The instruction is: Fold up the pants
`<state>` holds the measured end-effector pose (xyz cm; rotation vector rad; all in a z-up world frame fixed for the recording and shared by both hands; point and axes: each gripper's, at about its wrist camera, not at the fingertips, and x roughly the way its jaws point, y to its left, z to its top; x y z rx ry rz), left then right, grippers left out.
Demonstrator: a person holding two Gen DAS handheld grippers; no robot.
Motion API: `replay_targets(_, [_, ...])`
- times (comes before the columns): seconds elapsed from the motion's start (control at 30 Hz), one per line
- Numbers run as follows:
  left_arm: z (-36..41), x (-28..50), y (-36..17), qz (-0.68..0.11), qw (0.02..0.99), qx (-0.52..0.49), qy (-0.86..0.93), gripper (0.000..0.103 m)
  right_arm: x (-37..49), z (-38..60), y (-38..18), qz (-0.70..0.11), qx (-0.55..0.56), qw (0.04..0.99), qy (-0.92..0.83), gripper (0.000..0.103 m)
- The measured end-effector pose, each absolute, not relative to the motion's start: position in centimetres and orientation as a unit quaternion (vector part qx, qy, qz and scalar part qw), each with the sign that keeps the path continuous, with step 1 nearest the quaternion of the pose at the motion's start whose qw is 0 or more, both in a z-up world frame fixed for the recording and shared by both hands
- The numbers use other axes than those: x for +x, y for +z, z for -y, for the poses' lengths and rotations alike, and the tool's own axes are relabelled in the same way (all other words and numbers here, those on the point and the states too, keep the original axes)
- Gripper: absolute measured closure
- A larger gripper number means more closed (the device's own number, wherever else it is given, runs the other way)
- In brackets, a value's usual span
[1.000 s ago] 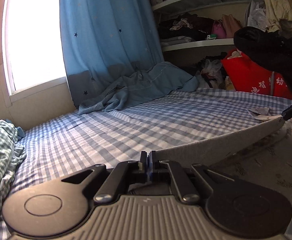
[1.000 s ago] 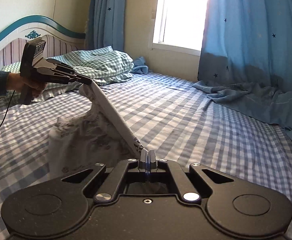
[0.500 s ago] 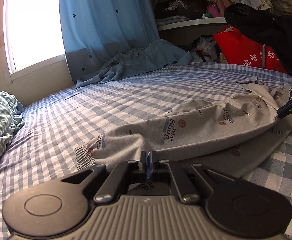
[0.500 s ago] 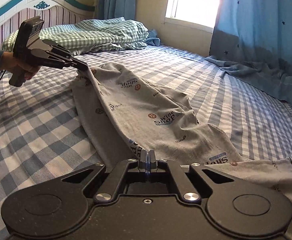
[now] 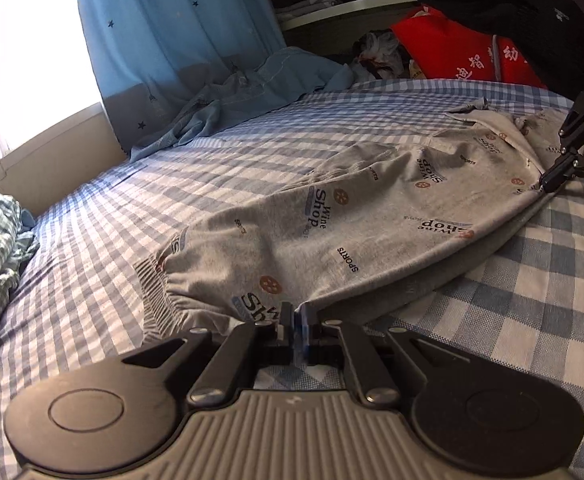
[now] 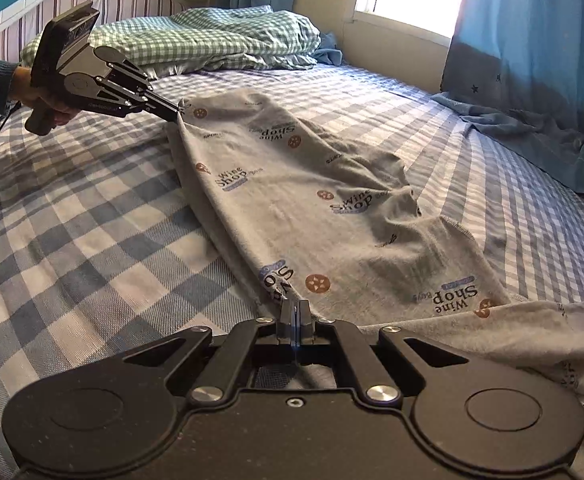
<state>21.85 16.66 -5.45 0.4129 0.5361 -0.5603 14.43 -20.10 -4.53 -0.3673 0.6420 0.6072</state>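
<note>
Grey pants point(image 5: 372, 216) printed with "Wine Shop" lie stretched out on the blue checked bed sheet point(image 5: 211, 168). My left gripper point(image 5: 296, 318) pinches the near edge by the ribbed cuff; its jaws are opening, with a thin gap showing and the cloth still between the pads. From the right wrist view the left gripper point(image 6: 176, 114) sits at the far cuff, held by a hand point(image 6: 47, 100). My right gripper point(image 6: 294, 312) is shut on the pants point(image 6: 312, 200) at the waist end. The left wrist view shows that right gripper point(image 5: 548, 182) low on the fabric.
A green checked quilt point(image 6: 211, 36) and a striped headboard point(image 6: 103, 4) are at the bed's head. A blue curtain point(image 5: 171, 32) and a blue garment point(image 5: 259, 88) lie along the window side. A red bag point(image 5: 464, 60) and cluttered shelves point(image 5: 332, 4) stand beyond the foot.
Both grippers came down with the pants. A second ago the cloth hung taut in the air between them; now it lies spread on the sheet. The left fingers have parted slightly.
</note>
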Motion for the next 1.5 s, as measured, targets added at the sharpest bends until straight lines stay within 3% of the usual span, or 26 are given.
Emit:
replay_targets(0.03, [-17.2, 22.0, -5.2, -0.266, 0.911, 0.167, -0.267, 0.083, 14.4, 20.0, -4.6, -0.308, -0.182, 0.887, 0.29, 0.103])
replay_targets(0.1, [-18.9, 22.1, -4.6, -0.267, 0.927, 0.086, -0.247, 0.038, 14.1, 19.9, -4.4, -0.301, -0.19, 0.889, 0.287, 0.09])
replay_targets(0.13, [-19.8, 22.1, -4.2, -0.264, 0.935, 0.047, -0.233, 0.032, 13.9, 19.9, -4.4, -0.297, -0.19, 0.891, 0.285, 0.084])
replay_targets(0.2, [-21.6, 22.6, -3.7, -0.273, 0.94, -0.032, -0.205, 0.026, 13.4, 20.0, -4.2, -0.286, -0.187, 0.895, 0.285, 0.055])
replay_targets(0.37, [-24.8, 25.0, -4.1, -0.314, 0.916, -0.213, -0.129, 0.026, 12.7, 19.8, -4.0, -0.252, -0.183, 0.913, 0.265, 0.031])
replay_targets(0.43, [-25.7, 25.8, -4.6, -0.319, 0.9, -0.272, -0.118, 0.027, 12.7, 19.7, -3.9, -0.244, -0.172, 0.921, 0.251, 0.027])
replay_targets(0.6, [-25.8, 27.0, -5.5, -0.344, 0.87, -0.339, -0.099, 0.031, 12.1, 19.2, -3.7, -0.217, -0.158, 0.936, 0.227, 0.007])
replay_targets(0.73, [-25.4, 27.3, -6.4, -0.349, 0.856, -0.375, -0.076, 0.039, 11.0, 19.0, -3.7, -0.2, -0.15, 0.945, 0.209, 0.001])
replay_targets(0.83, [-25.2, 27.7, -6.6, -0.34, 0.853, -0.39, -0.071, 0.053, 10.5, 18.8, -3.8, -0.198, -0.144, 0.948, 0.203, 0.001])
replay_targets(0.9, [-25.0, 27.9, -6.6, -0.339, 0.856, -0.386, -0.057, 0.081, 10.2, 18.7, -3.9, -0.198, -0.142, 0.949, 0.203, 0.001])
replay_targets(1.0, [-24.6, 28.0, -6.0, -0.336, 0.871, -0.356, -0.021, 0.103, 9.8, 18.7, -4.1, -0.199, -0.143, 0.949, 0.199, 0.001])
replay_targets(1.23, [-23.1, 26.7, -3.3, -0.3, 0.925, -0.233, 0.024, 0.103, 9.9, 19.3, -4.3, -0.205, -0.133, 0.953, 0.181, 0.001])
replay_targets(1.33, [-23.5, 27.1, -4.4, -0.334, 0.903, -0.272, -0.014, 0.103, 10.0, 19.5, -4.6, -0.209, -0.124, 0.953, 0.18, 0.001])
replay_targets(1.37, [-23.6, 27.1, -4.7, -0.337, 0.897, -0.284, -0.018, 0.096, 10.0, 19.6, -4.6, -0.21, -0.122, 0.953, 0.18, 0.001])
replay_targets(1.43, [-23.6, 27.1, -5.2, -0.336, 0.896, -0.289, -0.021, 0.055, 9.9, 19.5, -4.8, -0.21, -0.12, 0.953, 0.18, 0.001])
replay_targets(1.5, [-23.6, 27.2, -5.3, -0.327, 0.895, -0.301, -0.026, 0.049, 9.8, 19.5, -4.9, -0.211, -0.119, 0.953, 0.182, 0.001])
